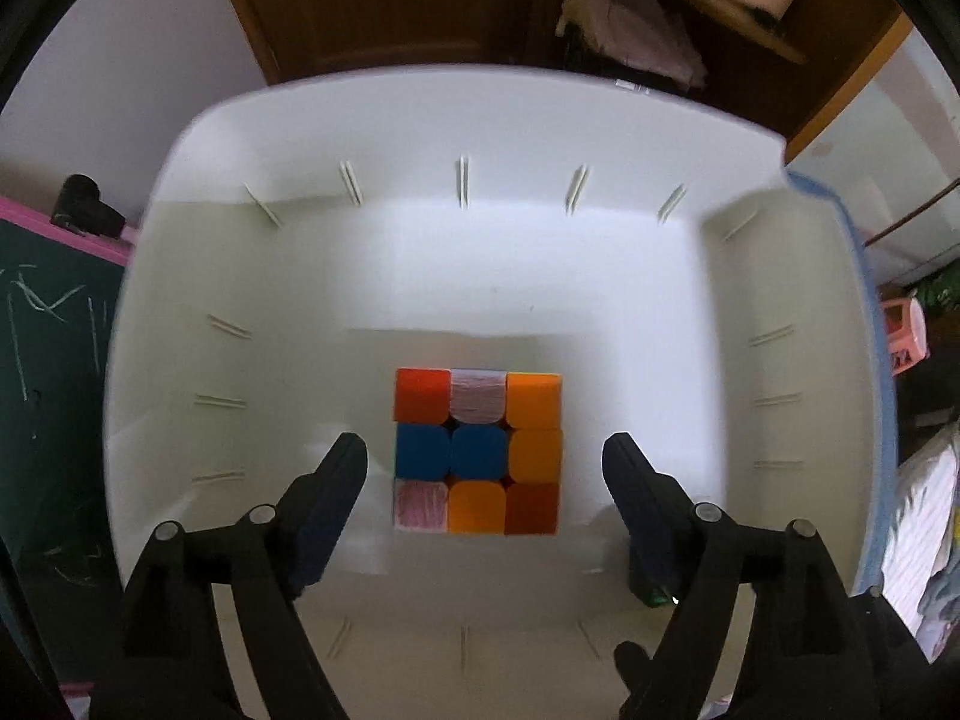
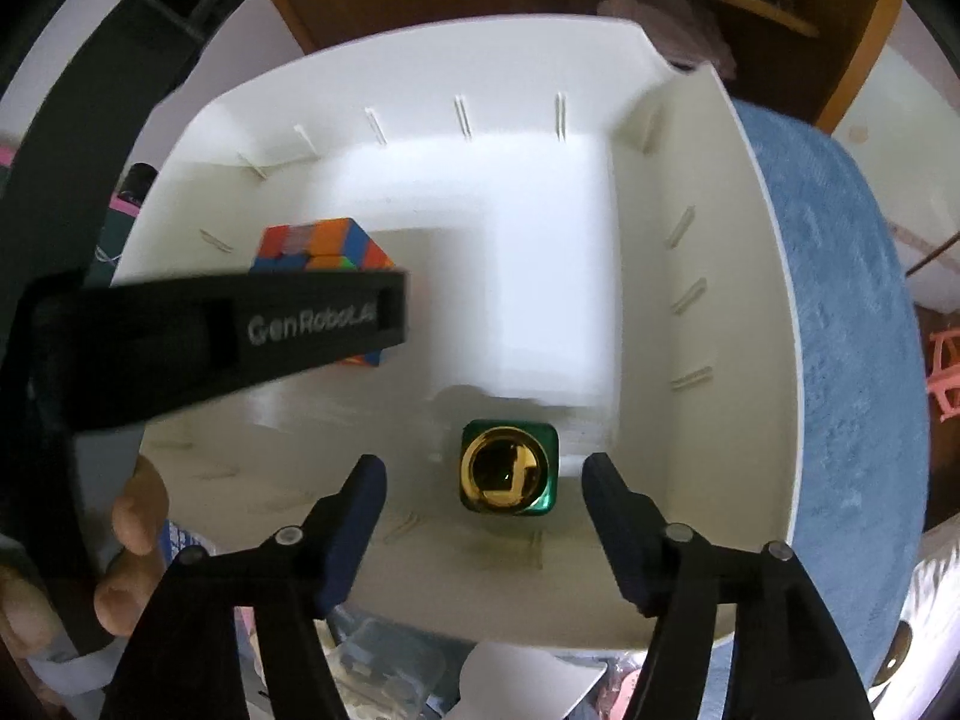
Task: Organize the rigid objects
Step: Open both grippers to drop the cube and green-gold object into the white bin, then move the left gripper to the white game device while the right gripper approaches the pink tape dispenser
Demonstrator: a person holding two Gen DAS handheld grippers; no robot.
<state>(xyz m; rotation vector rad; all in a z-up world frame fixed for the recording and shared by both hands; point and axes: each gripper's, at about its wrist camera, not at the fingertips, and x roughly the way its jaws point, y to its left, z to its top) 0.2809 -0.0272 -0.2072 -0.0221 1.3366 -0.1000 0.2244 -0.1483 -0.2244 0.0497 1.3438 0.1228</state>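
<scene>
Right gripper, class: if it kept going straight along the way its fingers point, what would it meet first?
Most likely the green bottle with a gold cap, standing on the floor of the white bin just ahead of the open right gripper. Depth is unclear, so how near it is cannot be told.

Beyond the bin I see a green chalkboard (image 1: pixel 54 372) with a pink frame on the left, a blue towel (image 2: pixel 840 312) on the right, a wooden door (image 1: pixel 372 6) behind.
</scene>
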